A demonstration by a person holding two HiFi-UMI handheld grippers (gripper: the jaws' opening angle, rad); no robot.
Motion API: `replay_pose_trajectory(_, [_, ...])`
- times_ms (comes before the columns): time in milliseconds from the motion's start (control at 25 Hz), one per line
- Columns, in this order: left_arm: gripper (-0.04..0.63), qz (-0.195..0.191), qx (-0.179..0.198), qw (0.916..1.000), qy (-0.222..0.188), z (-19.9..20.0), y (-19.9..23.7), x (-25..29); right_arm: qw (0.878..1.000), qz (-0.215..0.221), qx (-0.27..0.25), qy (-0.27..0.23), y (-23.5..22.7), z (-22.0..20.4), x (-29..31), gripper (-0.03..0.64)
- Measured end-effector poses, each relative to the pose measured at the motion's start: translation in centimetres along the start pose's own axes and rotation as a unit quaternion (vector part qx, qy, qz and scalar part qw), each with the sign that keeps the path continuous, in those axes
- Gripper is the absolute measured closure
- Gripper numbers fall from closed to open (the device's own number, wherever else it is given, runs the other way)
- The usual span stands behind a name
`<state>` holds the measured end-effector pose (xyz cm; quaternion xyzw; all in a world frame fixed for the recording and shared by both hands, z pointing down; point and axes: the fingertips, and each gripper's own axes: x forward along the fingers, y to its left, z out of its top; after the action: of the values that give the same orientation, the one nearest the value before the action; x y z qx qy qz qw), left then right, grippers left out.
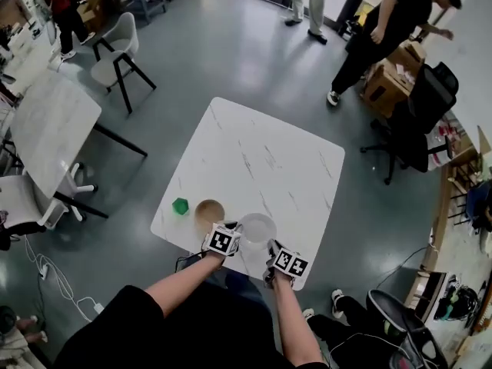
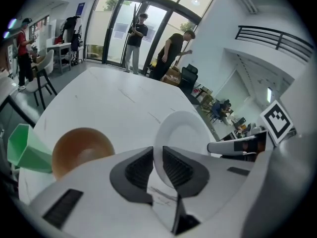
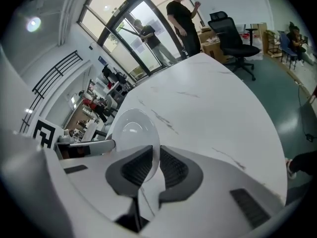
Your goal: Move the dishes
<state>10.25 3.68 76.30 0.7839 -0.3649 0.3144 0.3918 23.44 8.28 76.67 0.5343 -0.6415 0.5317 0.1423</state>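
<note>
White plate [image 1: 257,227] pinched from both sides at the near edge of the table [image 1: 265,156]
Left gripper [image 2: 157,166] and right gripper [image 3: 155,163] are each clamped on its rim, brown bowl [image 1: 208,211] just beside it, green cup [image 1: 180,205] further left.

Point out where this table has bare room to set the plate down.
Bare: the far half of the table beyond the white plate, and its right side. Crowded: the near left corner, with green cup, brown bowl, then the plate clamped by left tool and right tool.
</note>
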Motion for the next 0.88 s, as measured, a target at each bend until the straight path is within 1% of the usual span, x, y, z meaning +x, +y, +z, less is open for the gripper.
replay_pose_trajectory(120, [0.525, 0.029, -0.006, 0.9996, 0.002, -0.7, 0.6, 1.2, 0.999, 0.014, -0.022, 0.031, -0.9, -0.3, 1.4, 0.558])
replay_pose_trajectory(200, [0.525, 0.050, 0.006, 0.9987, 0.009, -1.2, 1.1, 1.8, 0.998, 0.017, -0.041, 0.052, -1.4, -0.4, 2.5, 0.558])
replay_pose_trajectory(280, [0.525, 0.062, 0.015, 0.9980, 0.007, -1.5, 1.6, 2.8, 0.996, 0.018, -0.049, 0.073, -1.9, -0.6, 3.4, 0.558])
replay_pose_trajectory(360, [0.525, 0.067, 0.008, 0.9976, 0.010, -1.7, 2.0, 3.4, 0.995, 0.021, -0.048, 0.086, -2.3, -0.9, 4.1, 0.558])
replay_pose_trajectory(480, [0.525, 0.081, -0.008, 0.9963, 0.028, -2.3, 2.4, 3.7, 0.993, 0.023, -0.050, 0.101, -2.6, -1.3, 4.8, 0.558])
replay_pose_trajectory(680, [0.525, 0.095, -0.026, 0.9947, 0.028, -2.9, 3.3, 5.4, 0.990, 0.027, -0.079, 0.116, -3.0, -1.9, 5.7, 0.558])
replay_pose_trajectory(800, [0.525, 0.108, -0.037, 0.9928, 0.037, -3.1, 3.5, 5.3, 0.989, 0.034, -0.074, 0.119, -3.2, -2.0, 6.1, 0.558])
replay_pose_trajectory(880, [0.525, 0.114, -0.037, 0.9921, 0.037, -2.9, 3.7, 5.3, 0.989, 0.040, -0.074, 0.120, -3.2, -2.0, 6.3, 0.558])
